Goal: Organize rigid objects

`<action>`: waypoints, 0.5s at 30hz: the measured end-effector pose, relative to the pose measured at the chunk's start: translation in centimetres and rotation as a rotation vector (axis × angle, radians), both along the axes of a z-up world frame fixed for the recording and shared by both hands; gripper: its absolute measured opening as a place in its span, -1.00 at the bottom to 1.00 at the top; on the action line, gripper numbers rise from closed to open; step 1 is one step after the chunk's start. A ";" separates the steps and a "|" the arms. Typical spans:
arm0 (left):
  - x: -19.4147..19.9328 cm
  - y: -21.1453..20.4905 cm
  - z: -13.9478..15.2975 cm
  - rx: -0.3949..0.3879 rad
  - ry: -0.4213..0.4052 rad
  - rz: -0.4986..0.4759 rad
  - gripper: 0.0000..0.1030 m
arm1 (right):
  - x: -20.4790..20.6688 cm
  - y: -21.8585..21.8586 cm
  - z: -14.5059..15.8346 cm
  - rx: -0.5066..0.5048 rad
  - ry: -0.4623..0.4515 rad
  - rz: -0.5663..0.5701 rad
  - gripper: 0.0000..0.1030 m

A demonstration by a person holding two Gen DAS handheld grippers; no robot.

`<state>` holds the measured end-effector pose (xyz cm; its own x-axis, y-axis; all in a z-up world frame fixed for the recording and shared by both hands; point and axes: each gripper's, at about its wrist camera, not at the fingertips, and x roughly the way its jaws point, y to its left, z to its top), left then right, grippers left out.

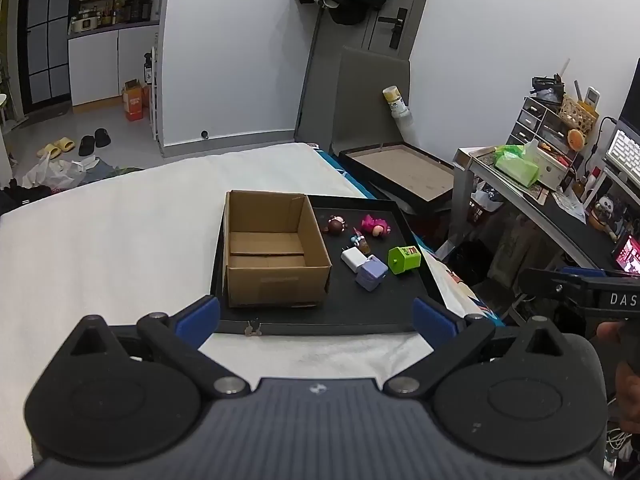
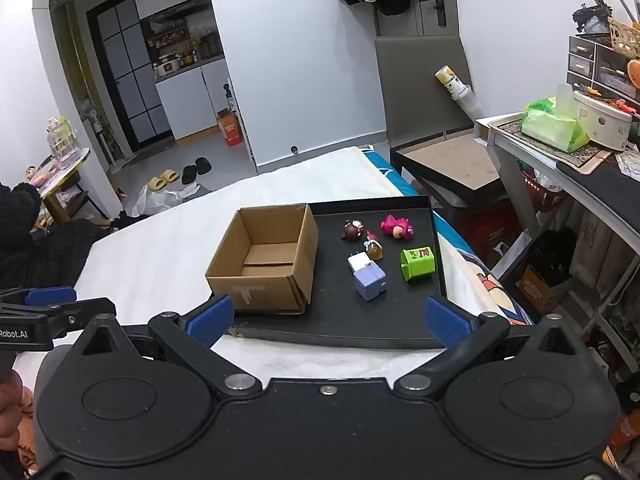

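Observation:
A black tray (image 1: 360, 312) (image 2: 340, 332) lies on a white-covered bed. On its left half stands an open, empty cardboard box (image 1: 276, 264) (image 2: 260, 284). To the right of the box lie small toys: a brown figure (image 1: 335, 225) (image 2: 353, 229), a pink figure (image 1: 376, 225) (image 2: 396, 226), a small bottle-like figure (image 1: 361, 241) (image 2: 374, 249), a white charger (image 1: 353, 259) (image 2: 358, 263), a lilac cube (image 1: 371, 272) (image 2: 370, 280) and a green block (image 1: 404, 259) (image 2: 418, 263). My left gripper (image 1: 316, 316) and right gripper (image 2: 328, 316) both hover open at the tray's near edge, nothing between their blue pads.
A cluttered desk (image 1: 540, 184) (image 2: 560, 148) stands to the right of the bed. A low table (image 1: 404, 172) (image 2: 452, 160) sits beyond the tray. The white bed cover (image 1: 100, 248) (image 2: 160, 252) stretches to the left. Shoes and bags lie on the floor behind.

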<state>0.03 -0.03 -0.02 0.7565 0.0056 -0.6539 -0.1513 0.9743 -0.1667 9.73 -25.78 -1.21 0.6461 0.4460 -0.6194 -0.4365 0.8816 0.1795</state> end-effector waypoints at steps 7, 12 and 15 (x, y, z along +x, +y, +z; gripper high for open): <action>0.0 0.0 0.0 -0.007 -0.002 0.001 0.98 | 0.0 -0.1 -0.1 0.001 0.003 0.001 1.00; 0.0 -0.1 0.0 -0.007 0.000 0.003 0.98 | 0.0 -0.1 -0.1 0.003 0.003 0.000 1.00; -0.3 -0.2 -0.2 -0.009 0.001 0.006 0.98 | 0.0 -0.1 -0.1 0.003 0.003 0.000 1.00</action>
